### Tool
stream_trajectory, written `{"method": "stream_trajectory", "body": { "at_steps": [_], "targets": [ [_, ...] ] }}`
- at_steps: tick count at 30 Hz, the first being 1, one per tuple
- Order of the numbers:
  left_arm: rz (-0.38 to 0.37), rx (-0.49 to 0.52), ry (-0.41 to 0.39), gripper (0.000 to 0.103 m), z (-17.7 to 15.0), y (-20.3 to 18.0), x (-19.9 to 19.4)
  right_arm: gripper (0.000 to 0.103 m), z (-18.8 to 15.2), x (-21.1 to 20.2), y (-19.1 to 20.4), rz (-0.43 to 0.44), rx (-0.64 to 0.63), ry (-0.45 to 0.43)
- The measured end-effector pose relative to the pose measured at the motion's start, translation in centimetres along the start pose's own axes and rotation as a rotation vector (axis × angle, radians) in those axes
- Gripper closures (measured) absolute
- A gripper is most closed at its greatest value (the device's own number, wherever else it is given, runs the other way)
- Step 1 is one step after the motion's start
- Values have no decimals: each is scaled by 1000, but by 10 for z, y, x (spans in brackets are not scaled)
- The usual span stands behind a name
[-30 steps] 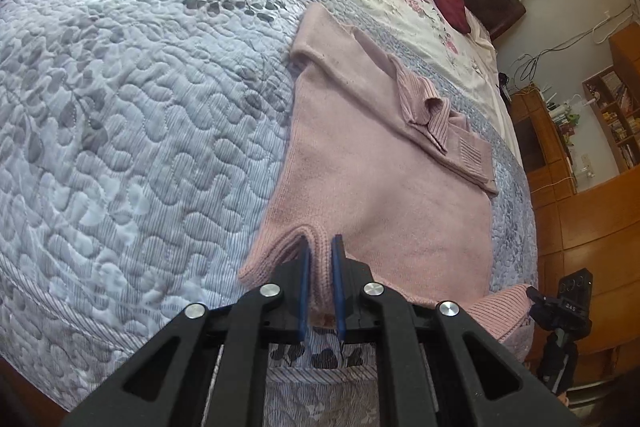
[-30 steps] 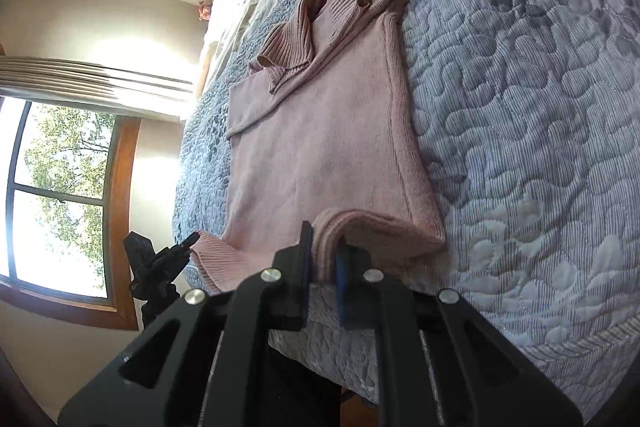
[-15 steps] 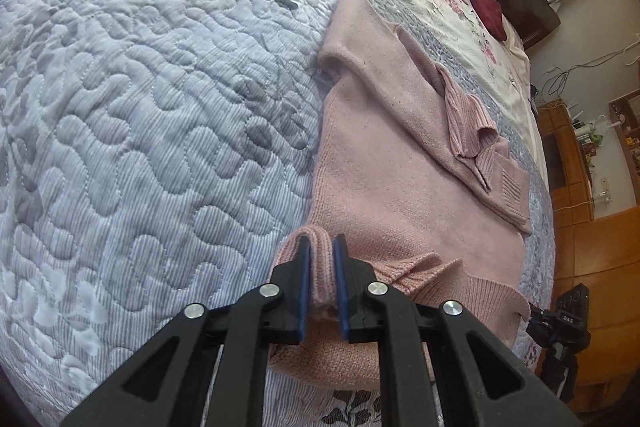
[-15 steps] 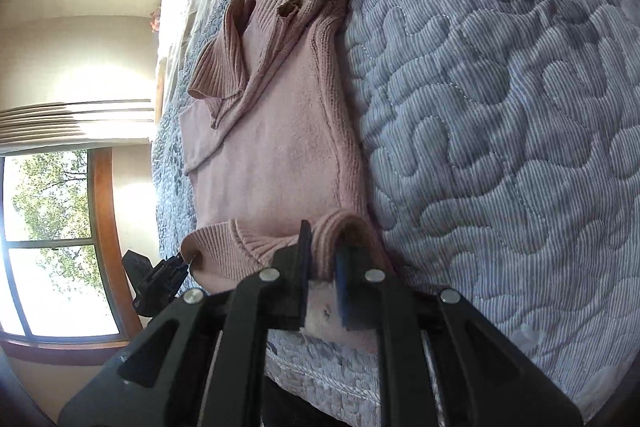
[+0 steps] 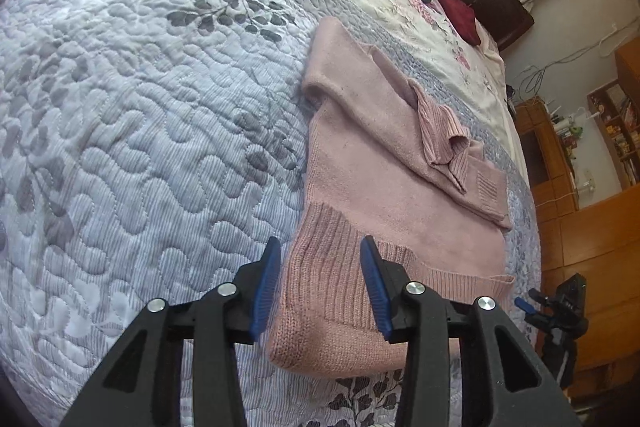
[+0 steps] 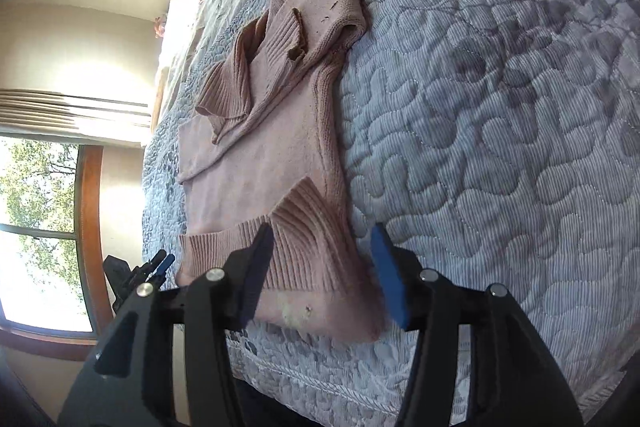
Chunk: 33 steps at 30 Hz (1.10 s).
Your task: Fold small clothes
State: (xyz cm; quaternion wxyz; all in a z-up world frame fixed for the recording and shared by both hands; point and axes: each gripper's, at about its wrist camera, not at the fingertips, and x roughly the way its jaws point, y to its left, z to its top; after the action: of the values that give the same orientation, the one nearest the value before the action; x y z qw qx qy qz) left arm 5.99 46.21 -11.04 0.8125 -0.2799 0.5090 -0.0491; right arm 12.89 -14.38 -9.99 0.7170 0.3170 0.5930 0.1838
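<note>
Pink knit sweater [image 5: 384, 163] lies flat on the quilted grey-blue bed [image 5: 140, 115], near the bed's front edge, collar end away from the cameras. One sleeve is folded across the chest, the ribbed collar sits rumpled on top. The ribbed hem [image 5: 332, 283] is turned up over the body, a shallow fold at the near end, uneven: higher at the two corners, lower in the middle.

Left gripper [image 5: 320, 287] has fingers spread wide, holding nothing, straddling the turned-up hem corner on its side. Right gripper [image 6: 320, 267] likewise spread and empty over the other hem corner [image 6: 304, 247]. Whether the fingers touch the knit, can't tell.

Handling, as a guess: soft, floppy, light, a thickish knit that won't hold a crease and will sag between two grips. It grips well, not slippery, but stretches if pulled at one point. Best hold looks like the doubled near edge at both corners, pinching both layers together so the fold travels as one. The loose collar and sleeve cuff may shift if dragged.

No brand, label or readable writing visible on the sweater or bed. Some small dark specks of lint on the shoulder, pale smudges on the near underside [image 6: 296, 313].
</note>
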Motion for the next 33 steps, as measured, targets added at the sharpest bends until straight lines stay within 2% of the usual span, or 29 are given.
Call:
{"method": "stream_trajectory", "body": {
  "at_steps": [7, 10, 14, 15, 17, 21, 24, 26, 30, 32, 33],
  "targets": [
    [135, 240, 67, 56, 1, -29, 34, 52, -10, 10, 38, -76, -152, 13],
    [179, 299, 91, 56, 2, -34, 48, 52, -12, 18, 48, -108, -203, 25],
    [187, 306, 98, 57, 5, -32, 57, 52, -14, 27, 52, -137, -227, 40],
    [181, 305, 94, 68, 5, -33, 57, 52, -14, 29, 53, -143, -232, 42],
    [183, 316, 79, 81, 3, -37, 55, 52, -15, 32, 55, -164, -252, 43],
    [180, 365, 21, 89, -3, -50, 40, 52, -15, 35, 61, -214, -323, 40],
    [113, 348, -8, 90, -7, -51, 27, 52, -15, 40, 66, -249, -370, 37],
    [98, 344, -2, 90, -9, -51, 26, 52, -14, 47, 68, -283, -392, 41],
    [125, 346, 46, 88, -10, -48, 43, 52, -7, 64, 70, -310, -405, 52],
    [149, 336, 61, 83, -9, -46, 52, 52, -5, 71, 70, -344, -421, 61],
    [154, 333, 70, 82, -8, -45, 57, 56, -5, 76, 70, -370, -429, 65]
  ]
}}
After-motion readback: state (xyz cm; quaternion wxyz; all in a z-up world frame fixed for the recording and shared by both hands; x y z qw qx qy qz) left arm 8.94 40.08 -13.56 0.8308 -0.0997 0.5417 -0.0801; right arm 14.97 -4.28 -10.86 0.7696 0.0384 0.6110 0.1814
